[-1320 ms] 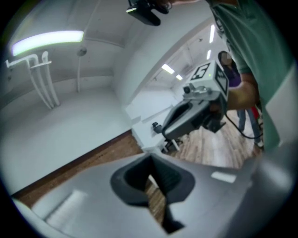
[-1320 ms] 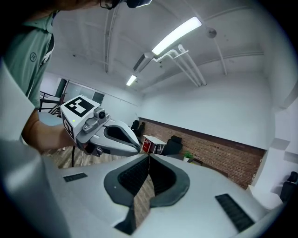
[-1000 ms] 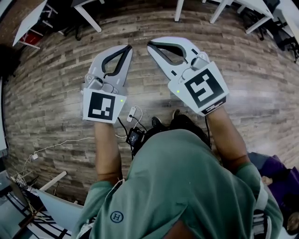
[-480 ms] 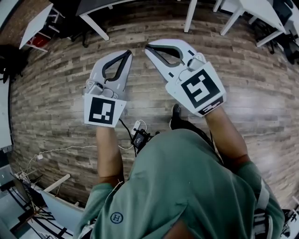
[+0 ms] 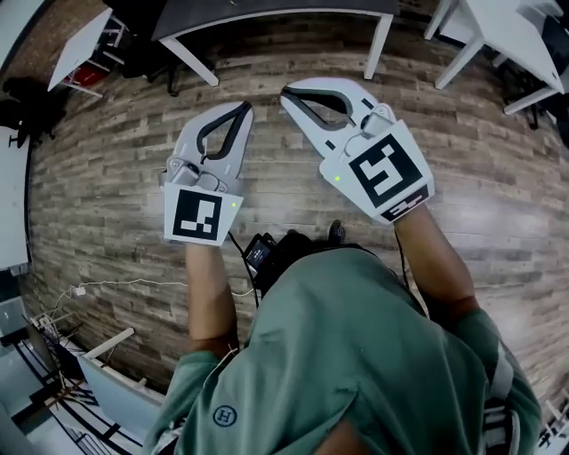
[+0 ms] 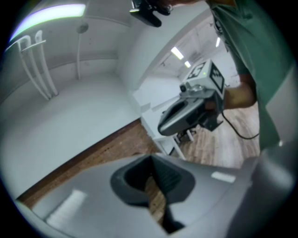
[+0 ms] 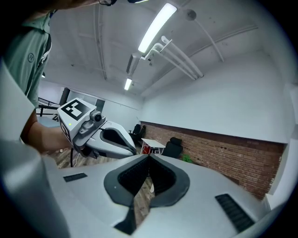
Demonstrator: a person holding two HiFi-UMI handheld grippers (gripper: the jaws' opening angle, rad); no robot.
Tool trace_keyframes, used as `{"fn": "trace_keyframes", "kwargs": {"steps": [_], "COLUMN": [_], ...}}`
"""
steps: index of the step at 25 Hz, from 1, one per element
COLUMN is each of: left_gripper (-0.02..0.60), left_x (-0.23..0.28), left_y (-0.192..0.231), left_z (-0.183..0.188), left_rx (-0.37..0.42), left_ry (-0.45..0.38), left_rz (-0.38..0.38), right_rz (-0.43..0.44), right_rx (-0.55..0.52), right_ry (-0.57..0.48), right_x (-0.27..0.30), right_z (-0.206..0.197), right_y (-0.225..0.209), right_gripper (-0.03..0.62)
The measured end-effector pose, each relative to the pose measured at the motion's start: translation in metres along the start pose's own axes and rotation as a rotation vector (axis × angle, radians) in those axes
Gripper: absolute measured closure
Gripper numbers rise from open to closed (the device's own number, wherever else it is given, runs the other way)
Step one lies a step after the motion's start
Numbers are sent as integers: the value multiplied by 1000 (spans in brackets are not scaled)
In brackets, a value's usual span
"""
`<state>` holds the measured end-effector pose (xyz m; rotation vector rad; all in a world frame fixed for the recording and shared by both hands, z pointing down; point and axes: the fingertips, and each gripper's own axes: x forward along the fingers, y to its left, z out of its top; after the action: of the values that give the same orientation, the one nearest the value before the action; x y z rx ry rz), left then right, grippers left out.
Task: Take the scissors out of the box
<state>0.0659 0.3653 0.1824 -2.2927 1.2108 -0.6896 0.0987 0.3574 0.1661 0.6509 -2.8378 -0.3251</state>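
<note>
No scissors and no box show in any view. In the head view, my left gripper [image 5: 245,107] and my right gripper [image 5: 285,90] are held out side by side above a wooden plank floor [image 5: 107,178]. Both have their jaws shut tip to tip with nothing between them. The left gripper view looks up along its shut jaws [image 6: 151,158] at a white wall and ceiling, with the right gripper [image 6: 186,114] beside it. The right gripper view shows its own shut jaws [image 7: 149,156] and the left gripper [image 7: 109,138] to the left.
A dark table [image 5: 267,13] stands ahead at the top of the head view, with white tables at the top right [image 5: 502,31] and top left [image 5: 76,44]. Cables [image 5: 107,286] trail on the floor at the left. A brick wall [image 7: 223,148] and a black chair [image 7: 172,148] lie far off.
The floor has slid down the head view and the dark table has come further into sight at the top. Both grippers keep the same shut pose side by side.
</note>
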Motion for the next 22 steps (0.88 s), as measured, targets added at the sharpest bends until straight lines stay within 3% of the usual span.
{"fn": "trace_keyframes", "kwargs": {"steps": [11,22], "left_gripper": [581,581], "left_x": [61,120], "left_y": [59,168], "left_z": [-44,-95], "left_rx": [-18,-21], "left_ry": [4,-78], "left_rz": [-18,-47], "right_rz": [-9,-75], "right_rx": [18,-9], "right_ry": [38,62], "right_x": [65,180], "right_z": [-20,-8], "right_y": [-63,-133], "right_gripper": [588,586]}}
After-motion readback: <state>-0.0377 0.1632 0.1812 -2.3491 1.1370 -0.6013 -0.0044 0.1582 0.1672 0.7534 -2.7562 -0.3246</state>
